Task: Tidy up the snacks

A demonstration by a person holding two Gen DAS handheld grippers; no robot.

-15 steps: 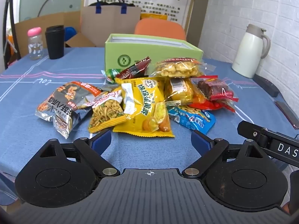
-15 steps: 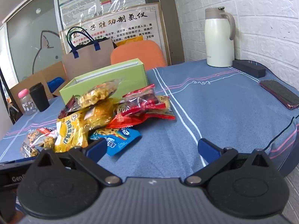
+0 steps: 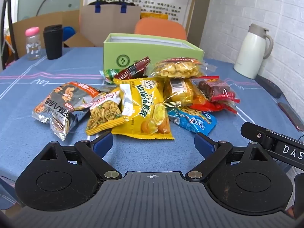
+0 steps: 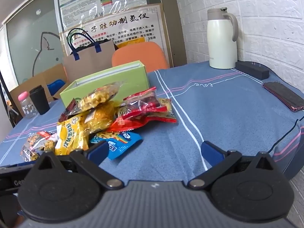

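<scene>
A heap of snack packets lies on the blue tablecloth in front of an open green box (image 3: 152, 55) (image 4: 106, 83). A big yellow packet (image 3: 146, 106) (image 4: 72, 134) sits in the middle, with a grey packet (image 3: 62, 104) at the left, a blue packet (image 3: 191, 121) (image 4: 117, 142) nearest, and a red packet (image 3: 216, 91) (image 4: 144, 110) at the right. My left gripper (image 3: 153, 144) stands open just short of the yellow packet, nothing between its fingers. My right gripper (image 4: 153, 152) is open too, over bare cloth to the right of the blue packet.
A white jug (image 4: 222, 39) (image 3: 250, 51) stands at the far right by the brick wall, with a dark case (image 4: 252, 70) and a phone (image 4: 283, 95) near it. A black cup (image 3: 53, 41) and a pink-capped bottle (image 3: 33, 43) stand far left. A paper bag (image 3: 110, 22) and orange chair (image 3: 159, 28) are behind the box.
</scene>
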